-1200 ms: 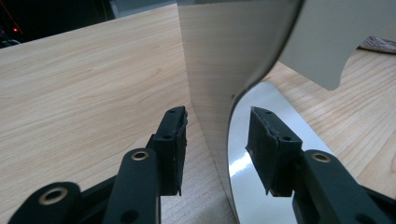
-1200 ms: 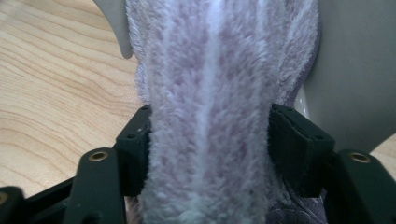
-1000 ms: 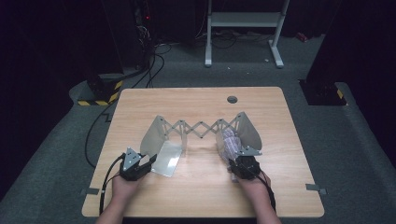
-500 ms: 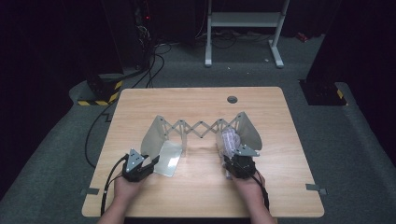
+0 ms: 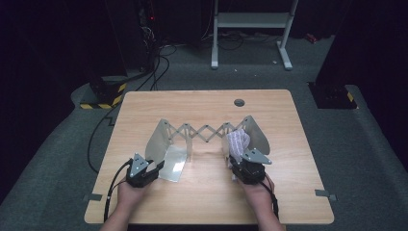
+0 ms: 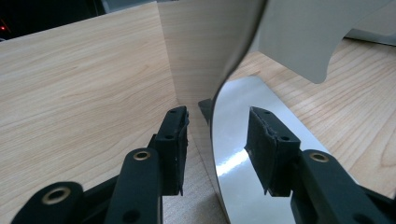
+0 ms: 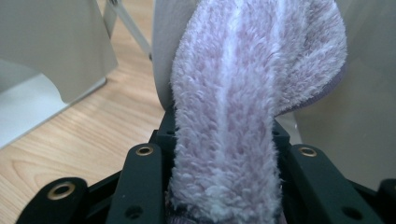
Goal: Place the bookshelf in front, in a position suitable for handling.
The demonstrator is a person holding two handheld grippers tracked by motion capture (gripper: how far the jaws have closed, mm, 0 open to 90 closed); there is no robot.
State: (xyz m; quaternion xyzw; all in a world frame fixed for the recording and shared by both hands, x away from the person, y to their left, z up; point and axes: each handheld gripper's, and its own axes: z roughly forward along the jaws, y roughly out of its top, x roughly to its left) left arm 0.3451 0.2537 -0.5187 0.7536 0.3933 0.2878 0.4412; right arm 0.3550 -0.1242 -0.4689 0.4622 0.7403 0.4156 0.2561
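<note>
Near the wooden table's (image 5: 202,103) front edge, the right gripper (image 5: 240,166) clamped a fluffy lilac-and-white cloth (image 7: 233,116), its jaws just loosening. The left gripper (image 6: 217,140) straddled a curved metal rack panel (image 6: 205,56), pads apart.

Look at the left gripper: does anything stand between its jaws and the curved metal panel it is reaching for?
No. The left gripper already straddles the metal panel; its edge sits in the gap between the open jaws, with nothing visible in between.

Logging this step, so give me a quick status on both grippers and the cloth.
Left gripper open, astride the metal panel's edge. Right gripper shut on fluffy lilac cloth, jaws just easing open. Cloth against the rack's right panel. Nothing in the way.
</note>
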